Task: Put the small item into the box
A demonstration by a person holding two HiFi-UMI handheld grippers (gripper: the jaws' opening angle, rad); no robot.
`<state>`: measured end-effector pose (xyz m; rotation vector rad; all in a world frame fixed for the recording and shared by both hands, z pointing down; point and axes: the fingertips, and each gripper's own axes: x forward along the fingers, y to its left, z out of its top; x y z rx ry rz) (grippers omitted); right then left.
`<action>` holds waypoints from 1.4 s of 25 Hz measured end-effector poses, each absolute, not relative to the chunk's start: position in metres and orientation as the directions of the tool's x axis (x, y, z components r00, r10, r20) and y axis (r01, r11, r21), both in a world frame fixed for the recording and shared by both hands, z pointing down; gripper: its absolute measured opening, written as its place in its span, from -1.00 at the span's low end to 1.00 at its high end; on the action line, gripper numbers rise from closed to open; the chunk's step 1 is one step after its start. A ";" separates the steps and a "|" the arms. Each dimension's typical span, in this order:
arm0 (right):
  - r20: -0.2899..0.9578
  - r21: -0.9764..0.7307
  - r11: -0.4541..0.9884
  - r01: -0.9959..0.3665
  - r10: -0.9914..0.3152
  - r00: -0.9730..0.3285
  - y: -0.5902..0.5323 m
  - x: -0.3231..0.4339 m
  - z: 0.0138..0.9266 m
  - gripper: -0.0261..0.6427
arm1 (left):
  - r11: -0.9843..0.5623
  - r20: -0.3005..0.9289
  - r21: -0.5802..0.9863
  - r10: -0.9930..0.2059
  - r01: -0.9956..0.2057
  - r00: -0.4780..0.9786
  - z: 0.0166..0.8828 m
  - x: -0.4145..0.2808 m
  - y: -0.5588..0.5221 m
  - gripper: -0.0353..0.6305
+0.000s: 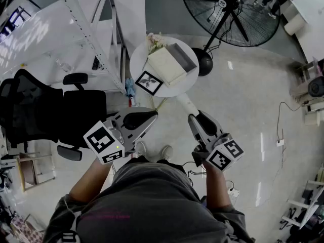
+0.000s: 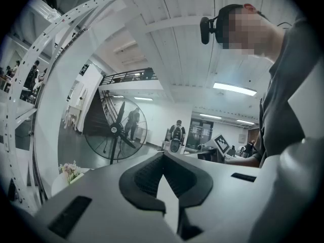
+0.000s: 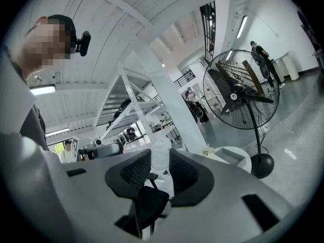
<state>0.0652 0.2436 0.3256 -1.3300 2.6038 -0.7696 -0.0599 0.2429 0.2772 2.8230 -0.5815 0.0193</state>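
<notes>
A small white item sticks out of my right gripper, whose pads are shut on it, just short of the round white table. In the right gripper view the item fills the gap at the right gripper. On the table lies the open box: a grey tray beside its cream lid; the box shows far ahead in the right gripper view. My left gripper hangs beside the right one; in its own view the left gripper has jaws that meet with nothing between them.
A marker card and a small bunch of flowers share the table. A big floor fan stands behind it to the right, a white metal rack to the left, and a black office chair at my left side.
</notes>
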 end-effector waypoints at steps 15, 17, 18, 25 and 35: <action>0.108 -0.506 0.493 -0.707 -0.778 -0.619 0.243 0.096 0.331 -0.57 | -0.876 0.074 0.251 -0.407 -0.412 0.911 0.282 -0.030 0.245 -0.85; 0.108 -0.507 0.497 -0.705 -0.774 -0.624 0.245 0.104 0.333 -0.57 | -0.875 0.074 0.248 -0.411 -0.416 0.909 0.283 -0.021 0.246 -0.85; 0.108 -0.506 0.499 -0.703 -0.772 -0.626 0.245 0.109 0.333 -0.57 | -0.874 0.073 0.247 -0.413 -0.418 0.908 0.283 -0.017 0.247 -0.85; 0.110 -0.505 0.511 -0.695 -0.761 -0.639 0.250 0.140 0.337 -0.57 | -0.868 0.071 0.245 -0.429 -0.432 0.901 0.285 0.014 0.257 -0.85; 0.119 -0.517 0.514 -0.684 -0.748 -0.653 0.245 0.165 0.347 -0.57 | -0.856 0.085 0.252 -0.446 -0.452 0.891 0.292 0.037 0.255 -0.85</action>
